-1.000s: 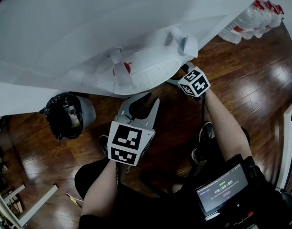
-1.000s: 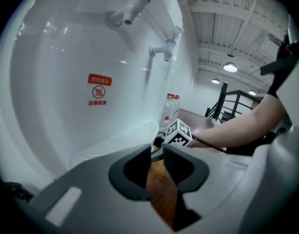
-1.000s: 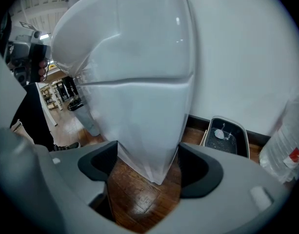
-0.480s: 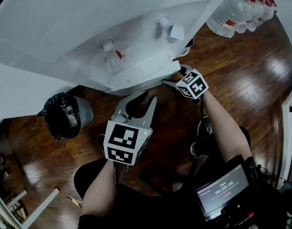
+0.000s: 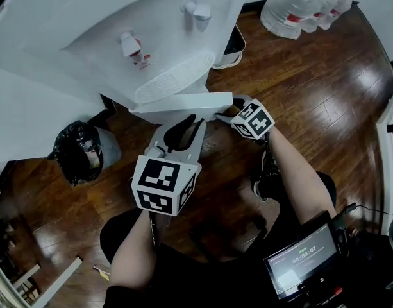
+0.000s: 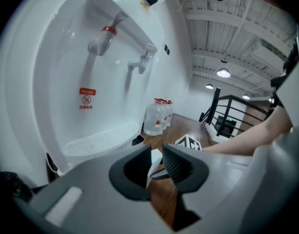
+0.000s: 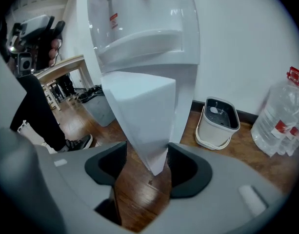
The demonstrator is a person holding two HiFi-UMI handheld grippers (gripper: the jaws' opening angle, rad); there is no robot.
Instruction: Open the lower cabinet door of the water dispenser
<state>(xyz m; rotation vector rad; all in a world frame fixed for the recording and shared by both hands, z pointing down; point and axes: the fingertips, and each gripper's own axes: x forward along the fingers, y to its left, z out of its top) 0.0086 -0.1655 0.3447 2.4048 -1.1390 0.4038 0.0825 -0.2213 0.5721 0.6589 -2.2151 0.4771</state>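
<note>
door [image 5: 183,101] is already swung partway out from the dispenser [image 5: 87,24], below the drip tray [image 5: 167,82], free edge toward you. so the latch looks released, and i'd judge what's left is more swing. your right gripper [image 5: 227,110] sits at the door's free edge near the lower corner, pitched down. that puts the thin panel edge-on between the jaws, far from the hinge, which is good leverage. jaws are about mid-width and closing with the panel between them. in the right gripper view one pad looks at the panel and the other shows a strip of floor [image 7: 134,194] beside it, so it's not clamped yet. your left gripper [image 5: 186,124] hovers just beside the door's lower edge near the middle. its jaws are a narrow gap apart with nothing in them, and the door shows beyond the pads. reads as standby or a guard on the swing. hold the pull until both pads bite, or the edge may slip.
</note>
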